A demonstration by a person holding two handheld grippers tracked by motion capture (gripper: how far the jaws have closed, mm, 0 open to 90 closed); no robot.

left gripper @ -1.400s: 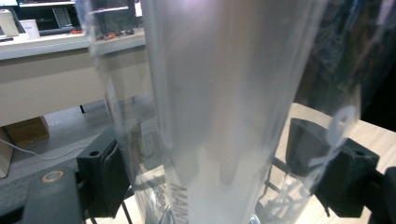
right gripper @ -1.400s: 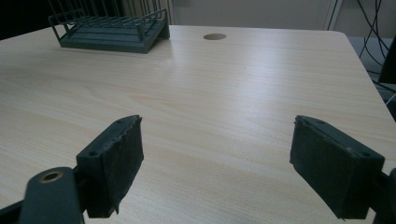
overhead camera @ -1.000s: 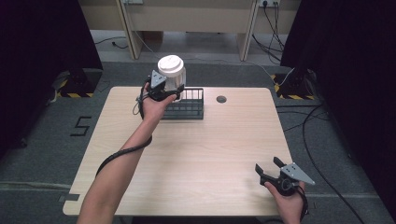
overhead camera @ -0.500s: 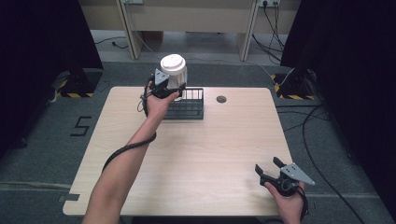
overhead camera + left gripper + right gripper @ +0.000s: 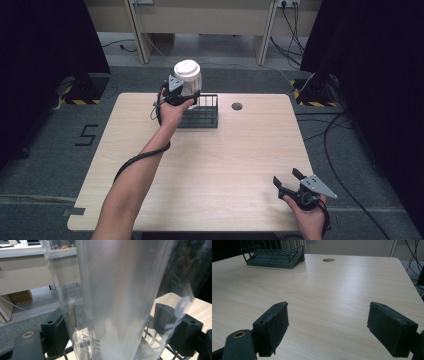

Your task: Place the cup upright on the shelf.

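A white-lidded clear plastic cup (image 5: 188, 76) is held upright above the left end of the dark wire basket (image 5: 206, 119), at the table's far side. My left gripper (image 5: 181, 94) is shut on the cup's lower part. In the left gripper view the translucent cup (image 5: 120, 302) stands between both black pads (image 5: 56, 332), with basket wires below. Near the table's front right corner my right gripper (image 5: 289, 182) stands open over bare wood. The right gripper view has its gripper (image 5: 328, 332) with wide-spread pads and nothing between them, and the basket (image 5: 274, 257) far off.
The light wooden table (image 5: 220, 165) has a round cable hole (image 5: 237, 106) right of the basket. A black cable runs along the left forearm. Dark curtains stand at both sides, and cables lie on the floor at the right.
The left gripper with the cup has shifted slightly back and up over the basket's left end. The right gripper has not moved.
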